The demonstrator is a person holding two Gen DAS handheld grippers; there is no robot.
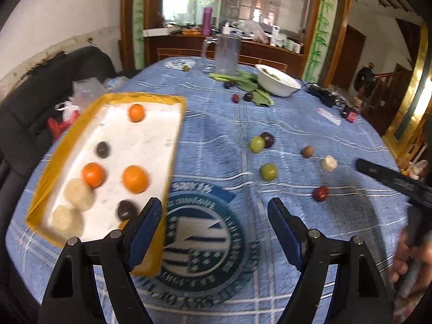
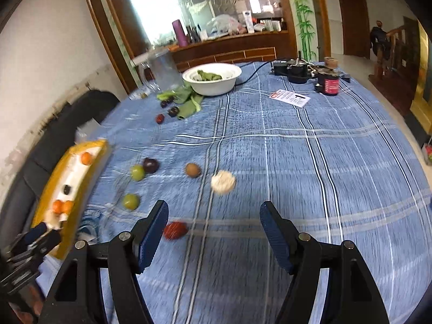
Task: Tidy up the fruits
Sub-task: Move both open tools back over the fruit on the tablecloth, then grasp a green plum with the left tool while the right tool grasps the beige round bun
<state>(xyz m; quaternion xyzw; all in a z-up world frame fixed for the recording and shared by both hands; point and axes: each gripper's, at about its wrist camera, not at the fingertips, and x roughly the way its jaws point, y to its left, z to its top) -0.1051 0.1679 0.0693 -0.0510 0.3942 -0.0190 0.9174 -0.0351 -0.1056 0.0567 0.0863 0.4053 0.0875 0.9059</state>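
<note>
So the fruit is being sorted into the yellow-rimmed tray [image 1: 172, 145], and it looks about half done. Already in the tray: three oranges, two dark plums and a couple of pale fuzzy balls. Still loose on the blue tablecloth [image 2: 297, 162], in a cluster near the tray: two green fruits [image 1: 269, 172], a dark plum [image 1: 267, 139], a brown one [image 1: 307, 151], a pale fuzzy ball [image 2: 223, 181] and a red fruit [image 2: 175, 230]. A few more dark ones are scattered far back by the greens and the white bowl [image 2: 212, 78].

The step in hand is judged to be the reach for the next piece. The right gripper [image 2: 213, 229] is held wide with nothing between the jaws, and the red fruit sits just beside its left finger, so that's probably the target. The left gripper [image 1: 214, 221] is also wide and empty, one finger overlapping the tray's near corner in the view.

Next up, the right jaws need to be shifted over so the red fruit is centred between them, lowered and closed gently, since a round fruit is easily nudged and rolled away on cloth.
</note>
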